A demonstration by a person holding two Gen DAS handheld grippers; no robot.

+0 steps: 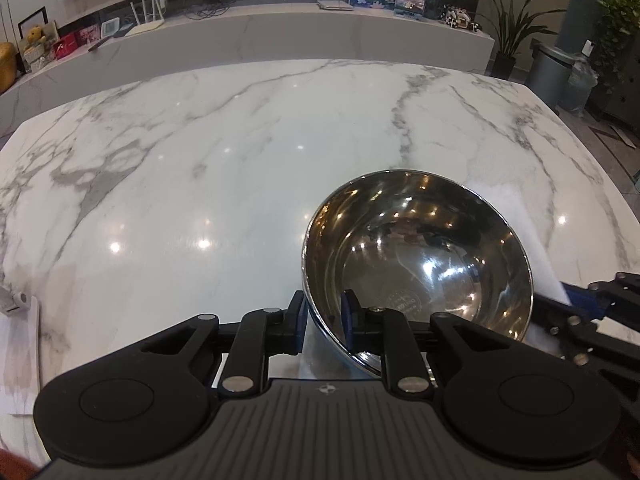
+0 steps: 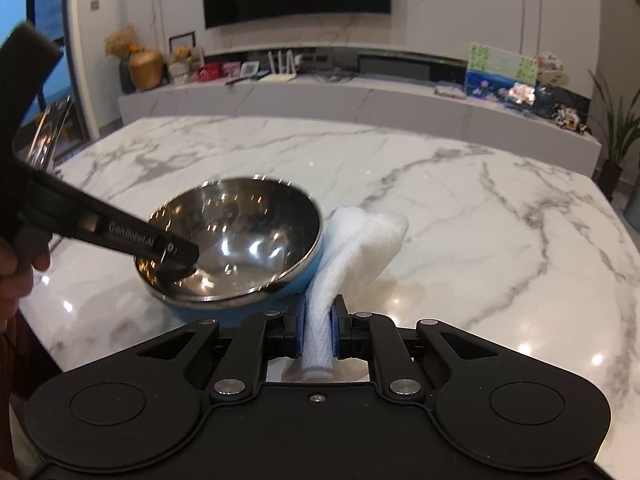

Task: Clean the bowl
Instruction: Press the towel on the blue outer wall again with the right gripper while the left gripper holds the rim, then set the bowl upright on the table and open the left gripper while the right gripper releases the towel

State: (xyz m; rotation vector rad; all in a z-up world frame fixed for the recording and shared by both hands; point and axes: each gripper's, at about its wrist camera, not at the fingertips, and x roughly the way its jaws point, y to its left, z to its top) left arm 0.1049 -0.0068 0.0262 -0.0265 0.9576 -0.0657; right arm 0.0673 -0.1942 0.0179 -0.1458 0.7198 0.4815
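- A steel bowl (image 1: pixel 418 252) with a mirror-bright inside and a blue outside is seen tilted over a white marble table (image 1: pixel 200 168). Whether its base touches the table cannot be told, as the underside is hidden behind the grippers.
- In the left wrist view the near edge of the bowl is covered by the gripper body. A round stamp is pressed into the bowl's bottom, but its lettering is too small to be read.
- The bowl's near rim is pinched by the left gripper (image 1: pixel 323 318): one blue-padded finger is set outside the wall, the other inside, with the fingers drawn narrow on the rim.
- In the right wrist view that same gripper reaches in from the left, and the words "GenRobot.AI" are printed along its black finger. Part of a hand (image 2: pixel 16 264) is seen at the left edge, mostly cut off.
- A white cloth (image 2: pixel 356 248) is clamped between the closed fingers of the right gripper (image 2: pixel 318 330). A bunched end is bent over to the far right, just beside the bowl's blue outer wall; whether it touches is not clear.
- In the left wrist view the cloth is largely hidden behind the bowl and shows only as a blurred white strip.
- A paper sheet (image 1: pixel 18 360) is cut off at the near left table edge.
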